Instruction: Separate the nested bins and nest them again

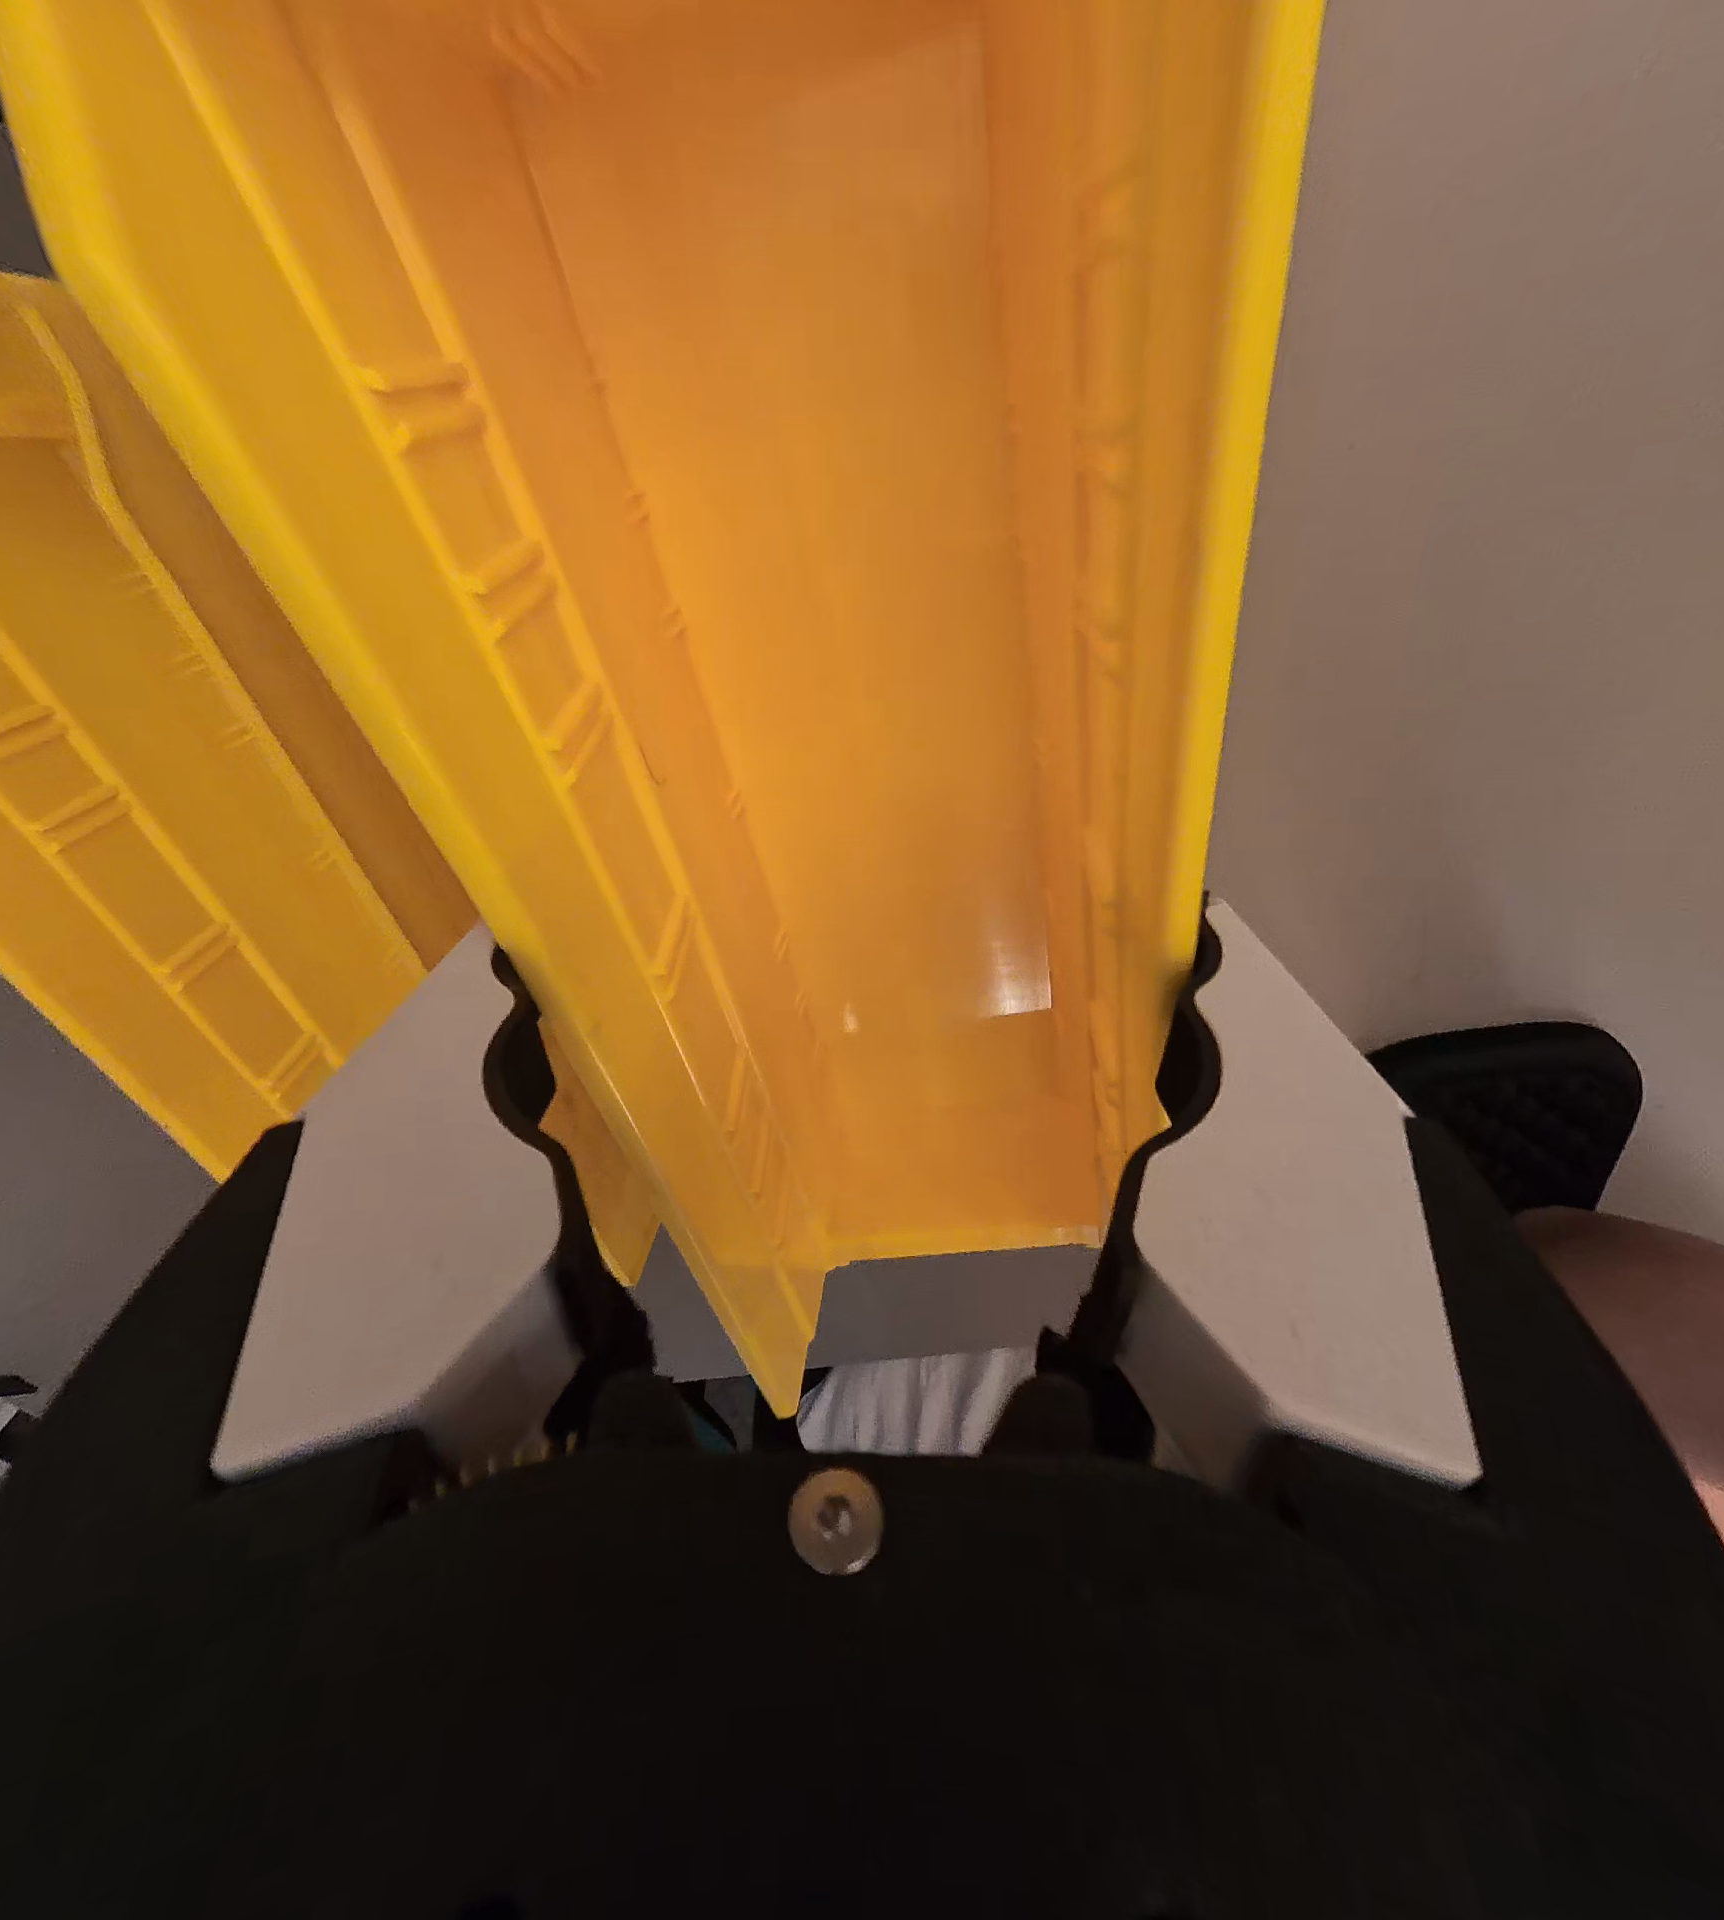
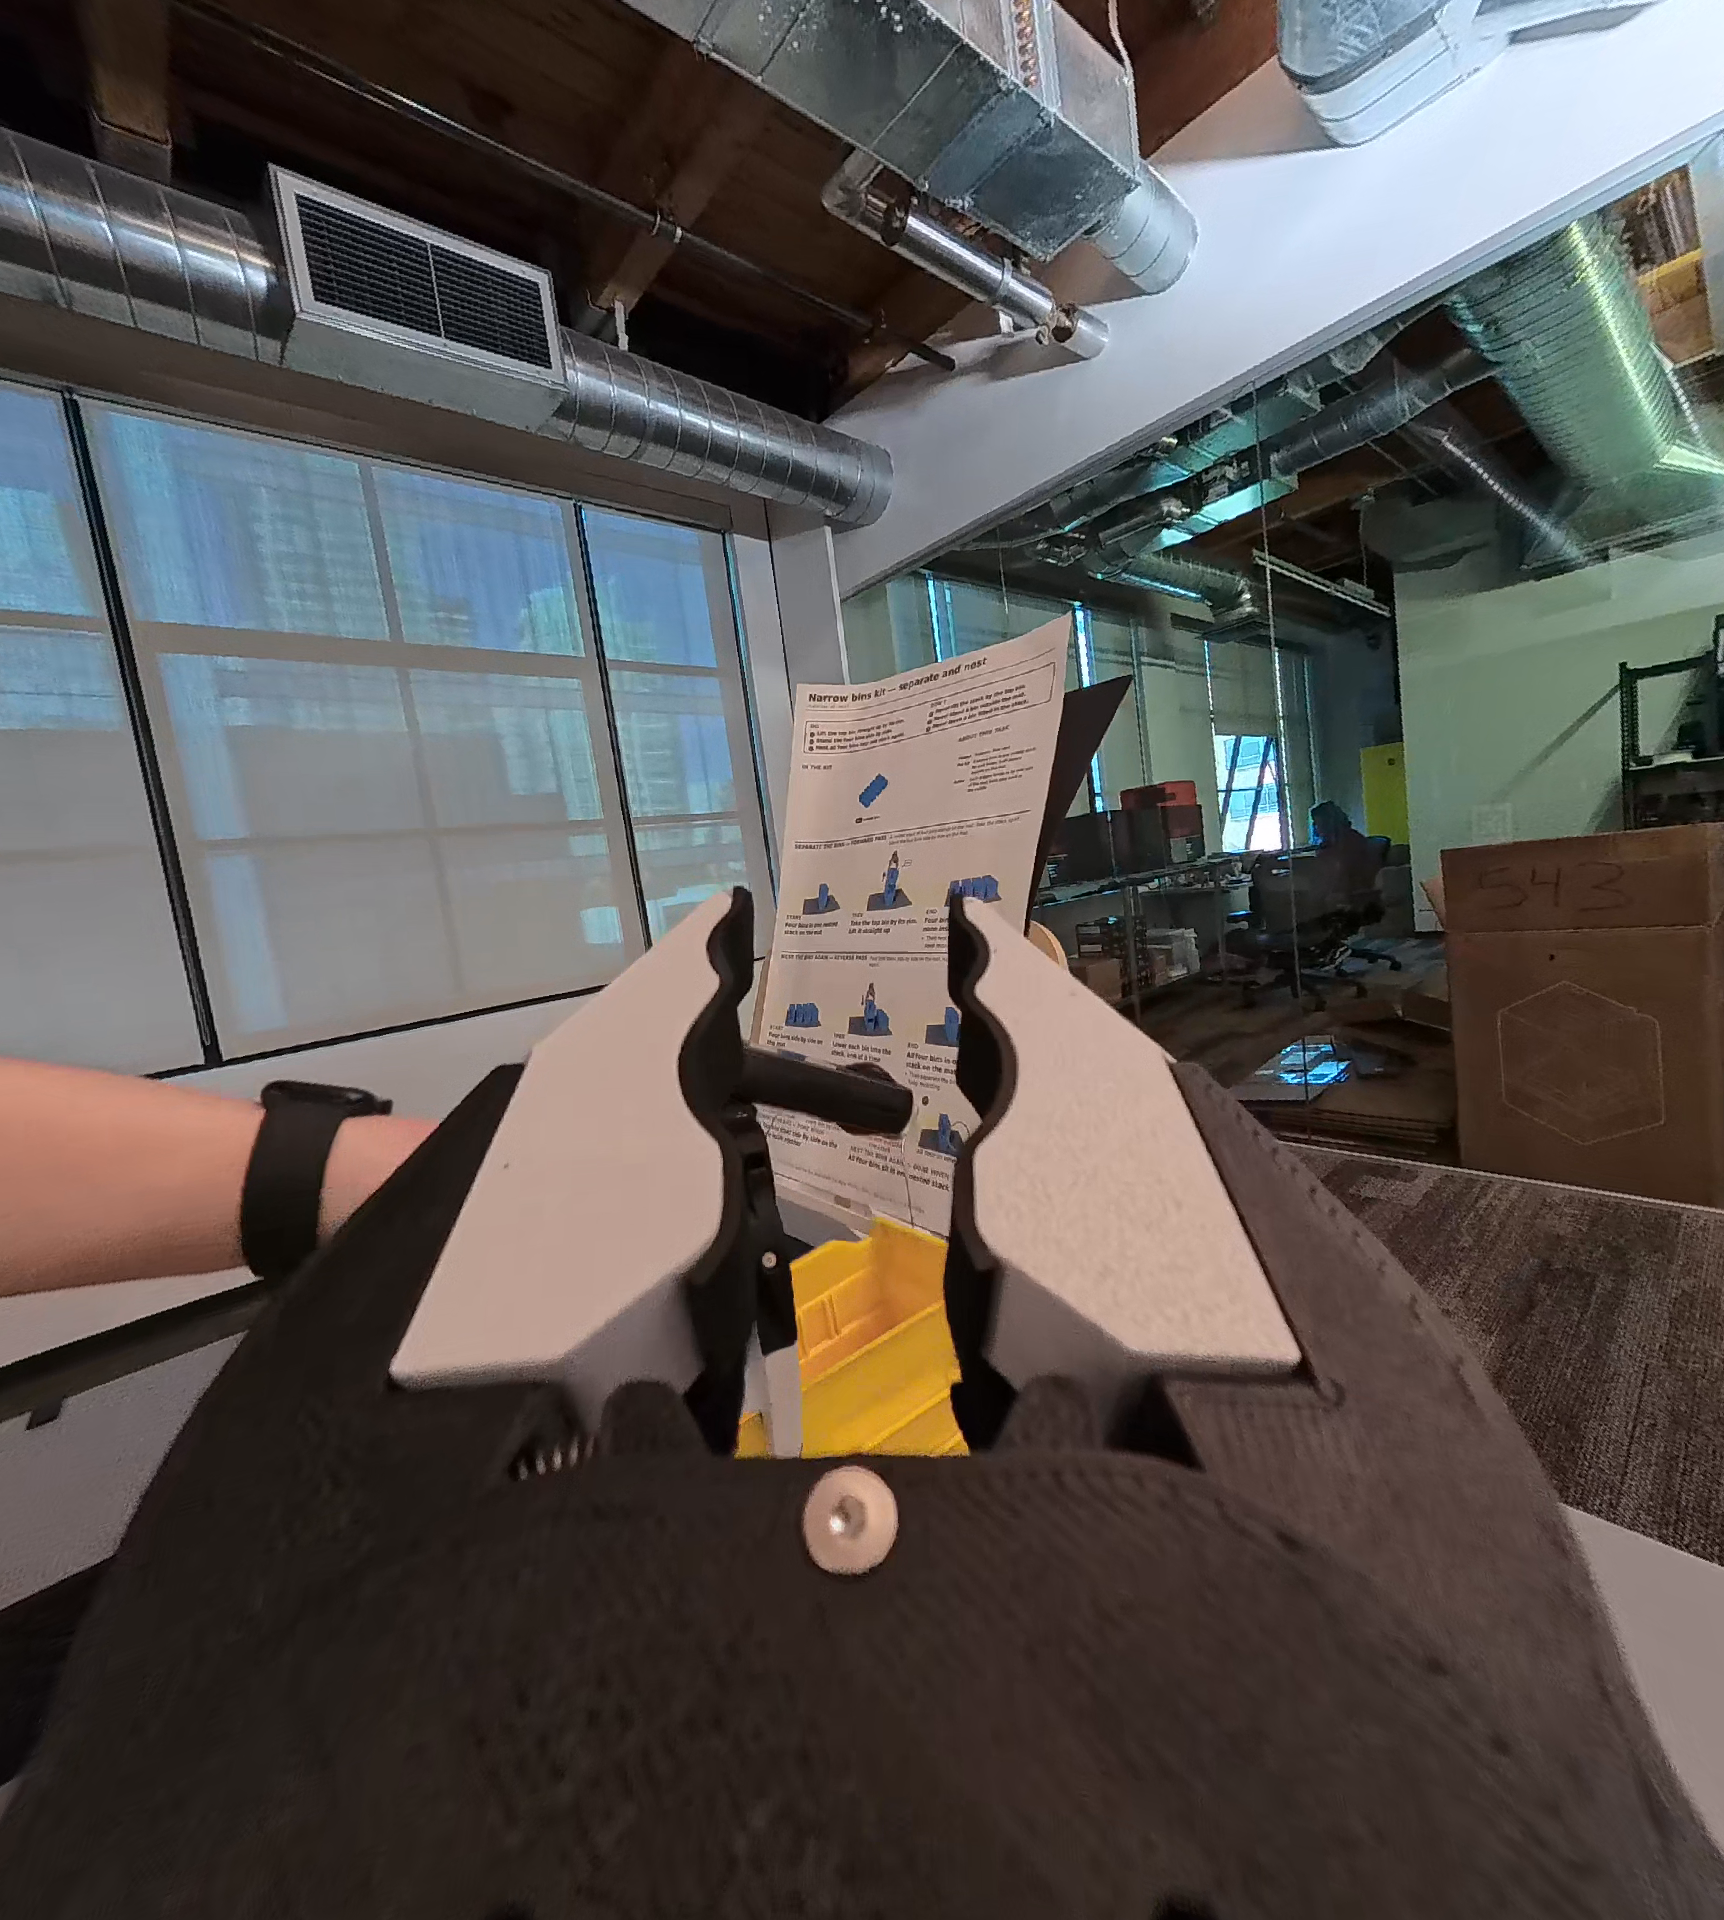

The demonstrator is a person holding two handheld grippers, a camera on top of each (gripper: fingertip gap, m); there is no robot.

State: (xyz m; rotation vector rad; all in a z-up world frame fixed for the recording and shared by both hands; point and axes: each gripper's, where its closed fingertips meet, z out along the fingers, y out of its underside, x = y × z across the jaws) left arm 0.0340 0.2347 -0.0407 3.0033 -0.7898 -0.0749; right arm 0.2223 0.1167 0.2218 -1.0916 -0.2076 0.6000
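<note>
Left wrist view first: the left gripper (image 1: 853,1039) is clenched on a long, narrow yellow bin (image 1: 837,623) of smooth, glossy plastic, its wavy black pads (image 1: 515,1049) pressing the bin's two ribbed outer walls near the open front end. The bin runs straight away from the gripper, its flat floor catching a bright glare, its rims hard-edged and straight. Left of this bin, apart from it, a second yellow bin (image 1: 89,675) lies tilted, showing ladder-like ribs along its rim. Right of the held bin the plain pale wall (image 1: 1564,416) leaves open room, with a black mesh chair (image 1: 1523,1101) low beside it.

Right wrist view shows what the other does not: the right gripper (image 2: 853,1039) stands released, its grey wedge fingers (image 2: 609,1174) and black pads holding nothing. Below the fingers a yellow bin's end (image 2: 868,1340) peeks out. Beyond it stands a printed paper sheet (image 2: 920,831), then large windows (image 2: 318,727), a cardboard box (image 2: 1596,1008), grey carpet (image 2: 1564,1351) and metal ducts (image 2: 629,416) overhead. A forearm with a black wristband (image 2: 286,1174) reaches in from the left
</note>
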